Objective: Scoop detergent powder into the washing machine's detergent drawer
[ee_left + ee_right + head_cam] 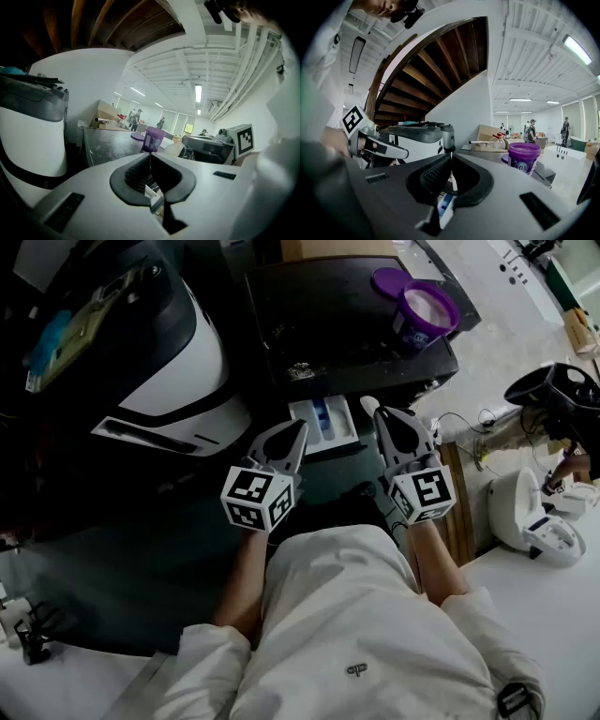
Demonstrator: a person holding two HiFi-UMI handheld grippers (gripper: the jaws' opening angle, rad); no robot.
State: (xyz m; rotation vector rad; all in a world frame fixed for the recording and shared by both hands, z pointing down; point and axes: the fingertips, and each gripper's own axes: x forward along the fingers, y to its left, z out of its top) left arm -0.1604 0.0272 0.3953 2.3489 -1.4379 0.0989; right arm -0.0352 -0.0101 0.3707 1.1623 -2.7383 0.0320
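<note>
Jaws of left gripper (pixel 300 427) and right gripper (pixel 373 410) meet at the tips, holding nothing, near detergent drawer (pixel 339 421).

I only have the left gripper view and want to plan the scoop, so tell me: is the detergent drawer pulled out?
Observer: Yes. The head view shows the detergent drawer pulled out of the washing machine. It sits between the left gripper and the right gripper.
Operator: I see the purple tub side-on. Is anything in it?
Observer: The purple tub is uncovered, and pale powder shows inside.
Operator: Is the right gripper carrying anything?
Observer: No. The right gripper view shows its jaws together with nothing between them.
</note>
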